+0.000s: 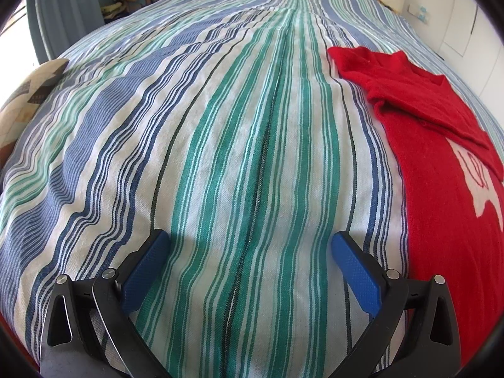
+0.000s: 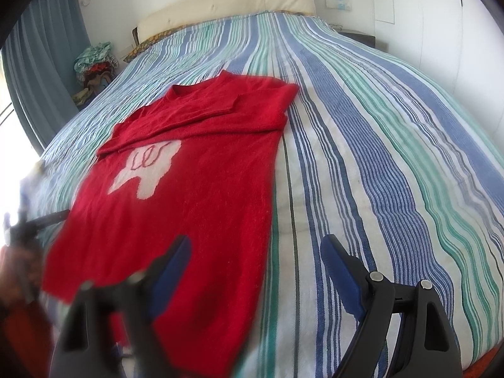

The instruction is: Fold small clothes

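A red knit sweater [image 2: 195, 170] with a white patch on its chest lies flat on the striped bedspread [image 2: 362, 157], both sleeves folded across the chest. In the left wrist view the red sweater [image 1: 441, 189] fills the right side. My left gripper [image 1: 250, 242] hovers open over bare bedspread [image 1: 220, 141] to the left of the sweater, nothing between its blue pads. My right gripper [image 2: 255, 245] is open above the sweater's lower right corner, its left finger [image 2: 173, 261] over the red fabric and its right finger [image 2: 340, 271] over the stripes. Neither gripper touches the cloth.
A cream headboard [image 2: 226, 9] stands at the far end of the bed. A pile of clothes [image 2: 94, 63] sits beside blue curtains [image 2: 41, 63] at the far left. A patterned cushion [image 1: 28, 100] lies at the bed's left edge. A blurred hand shows at the lower left of the right wrist view.
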Demonstrator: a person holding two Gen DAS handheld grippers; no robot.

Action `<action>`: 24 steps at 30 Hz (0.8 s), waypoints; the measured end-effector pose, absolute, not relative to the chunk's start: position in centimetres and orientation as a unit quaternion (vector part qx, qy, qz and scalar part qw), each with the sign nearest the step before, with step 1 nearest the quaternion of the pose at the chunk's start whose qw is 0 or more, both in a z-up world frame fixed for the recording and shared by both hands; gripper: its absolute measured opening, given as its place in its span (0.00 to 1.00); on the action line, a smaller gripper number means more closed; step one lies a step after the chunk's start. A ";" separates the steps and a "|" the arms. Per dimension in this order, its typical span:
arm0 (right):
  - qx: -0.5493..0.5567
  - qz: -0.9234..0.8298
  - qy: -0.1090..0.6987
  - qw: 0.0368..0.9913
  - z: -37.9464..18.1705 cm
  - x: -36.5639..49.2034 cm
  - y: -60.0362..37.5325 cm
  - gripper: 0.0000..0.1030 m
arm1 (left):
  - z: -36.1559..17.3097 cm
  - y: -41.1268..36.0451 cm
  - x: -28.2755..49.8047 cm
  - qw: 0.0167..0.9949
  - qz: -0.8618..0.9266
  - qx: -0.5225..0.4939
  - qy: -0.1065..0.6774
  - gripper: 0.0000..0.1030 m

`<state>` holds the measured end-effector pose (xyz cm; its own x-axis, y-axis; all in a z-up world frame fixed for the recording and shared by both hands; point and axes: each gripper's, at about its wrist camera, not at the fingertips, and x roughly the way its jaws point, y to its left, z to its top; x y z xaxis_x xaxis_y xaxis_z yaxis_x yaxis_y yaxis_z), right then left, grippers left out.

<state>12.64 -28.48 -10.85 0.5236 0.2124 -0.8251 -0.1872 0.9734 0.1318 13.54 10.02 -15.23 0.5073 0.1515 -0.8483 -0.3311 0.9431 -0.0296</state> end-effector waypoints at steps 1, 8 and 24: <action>0.013 0.115 0.475 0.872 -10.9 12.7 -28.5 0.81 | -15.2 10.0 13.5 0.863 0.140 -0.095 0.476 1.00; 0.010 0.117 0.476 0.871 -10.9 12.6 -28.4 0.81 | -15.2 10.0 13.6 0.863 0.140 -0.094 0.476 1.00; 0.008 0.117 0.480 0.870 -11.1 12.7 -28.4 0.81 | -15.2 9.8 13.6 0.867 0.139 -0.083 0.471 1.00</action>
